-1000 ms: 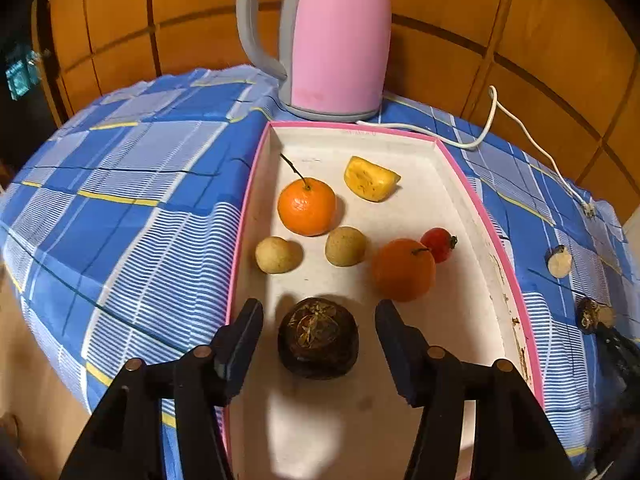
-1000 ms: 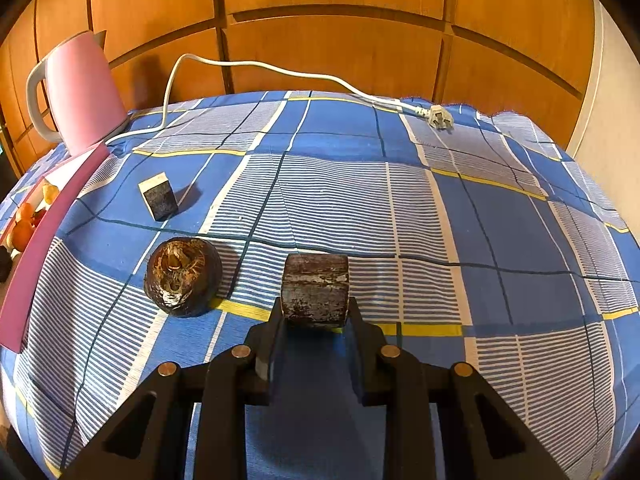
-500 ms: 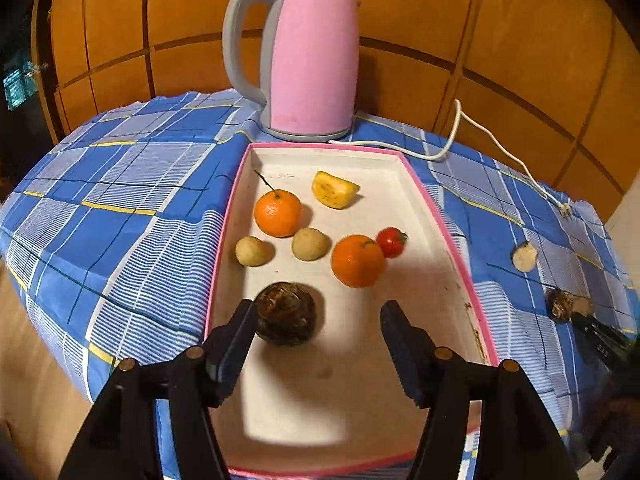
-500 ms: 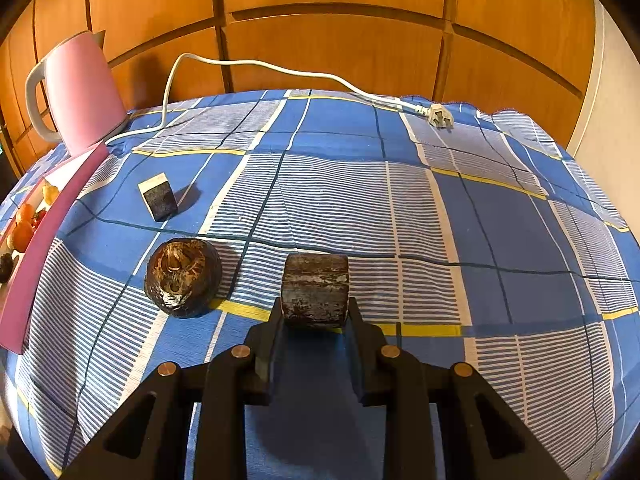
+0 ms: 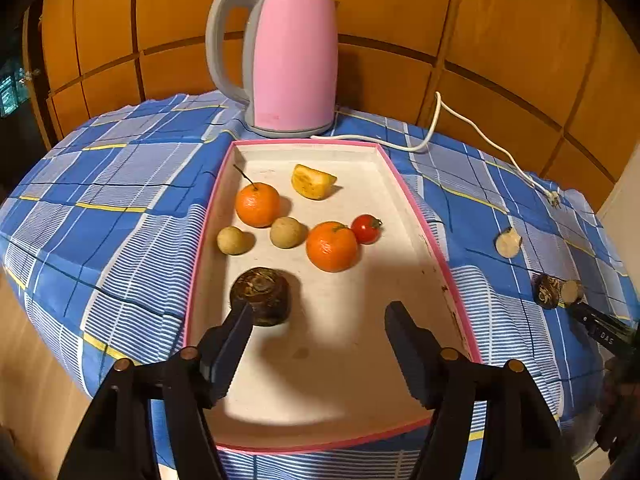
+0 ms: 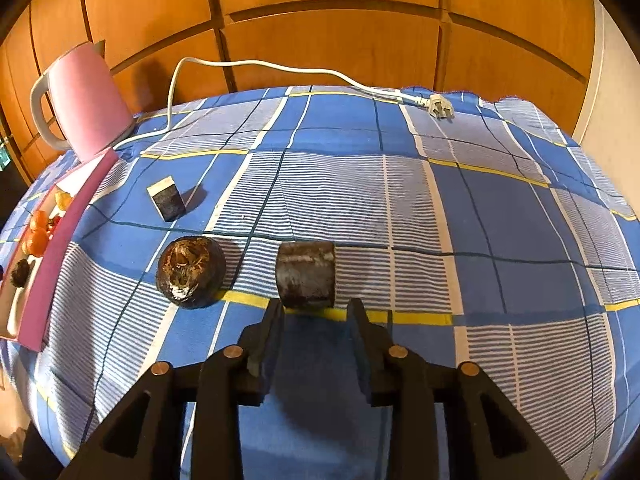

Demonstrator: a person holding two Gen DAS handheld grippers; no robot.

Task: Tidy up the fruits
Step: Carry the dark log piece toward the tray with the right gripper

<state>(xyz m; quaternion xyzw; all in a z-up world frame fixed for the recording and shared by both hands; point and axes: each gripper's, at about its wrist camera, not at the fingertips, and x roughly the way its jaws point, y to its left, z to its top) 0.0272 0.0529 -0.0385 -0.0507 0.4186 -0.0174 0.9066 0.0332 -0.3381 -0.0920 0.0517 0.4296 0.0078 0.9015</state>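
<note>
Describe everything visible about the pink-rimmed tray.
The tray is a long, shallow rectangular box with a thin pink rim and an off-white, slightly stained inside that looks like cardboard. It lies flat on the blue checked tablecloth, one short end near the pink kettle. Inside it lie two oranges, two small tan fruits, a tomato, a yellow wedge and a dark round fruit. The opening left gripper hovers above the tray's near end, holding nothing.

light: warm, overhead | shadows: soft, short | focus: sharp | edges: fisheye curve, dark corners
</note>
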